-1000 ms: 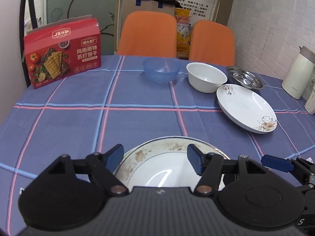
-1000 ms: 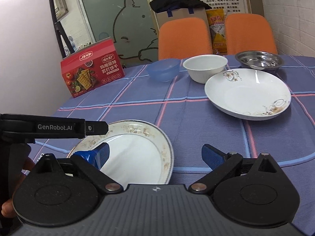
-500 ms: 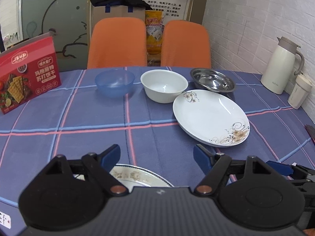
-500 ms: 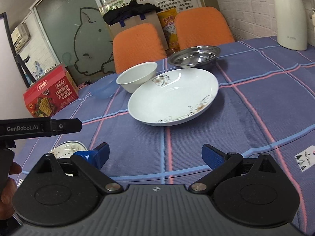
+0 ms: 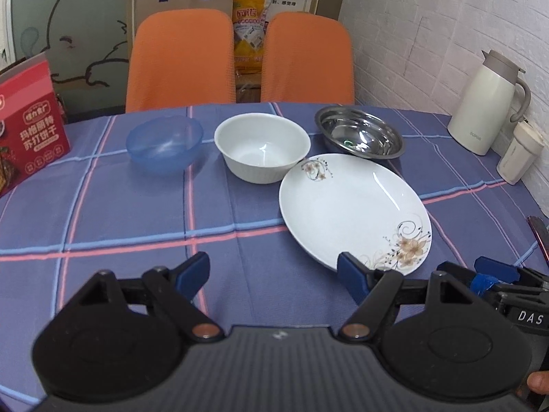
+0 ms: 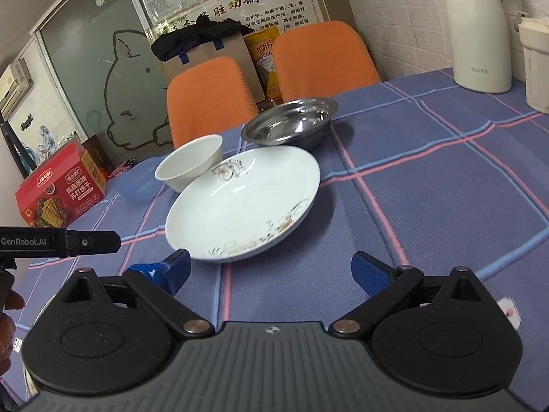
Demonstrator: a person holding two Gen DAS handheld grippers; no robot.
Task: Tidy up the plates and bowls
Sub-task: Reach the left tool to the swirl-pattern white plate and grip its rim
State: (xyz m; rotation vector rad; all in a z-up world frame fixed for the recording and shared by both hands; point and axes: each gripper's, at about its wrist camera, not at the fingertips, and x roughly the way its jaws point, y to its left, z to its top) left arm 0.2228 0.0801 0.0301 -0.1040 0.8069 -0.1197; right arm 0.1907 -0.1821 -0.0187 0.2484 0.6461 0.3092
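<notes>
A white floral plate (image 5: 353, 206) lies on the blue checked tablecloth, also in the right wrist view (image 6: 243, 202). Behind it stand a white bowl (image 5: 262, 151) (image 6: 190, 163), a blue plastic bowl (image 5: 163, 144) (image 6: 139, 185) and a steel bowl (image 5: 358, 135) (image 6: 291, 120). My left gripper (image 5: 274, 274) is open and empty, just short of the plate's near left edge. My right gripper (image 6: 271, 267) is open and empty, right in front of the plate's near rim. The gold-rimmed plate is out of view.
A red cracker box (image 5: 27, 127) stands at the left. A cream thermos (image 5: 487, 103) and a cup (image 5: 520, 152) stand at the right by the brick wall. Two orange chairs (image 5: 182, 58) are behind the table.
Both grippers have swung right and forward, away from the gold-rimmed plate, which has left view. The floral plate is now directly ahead and closer. Both stay open.
</notes>
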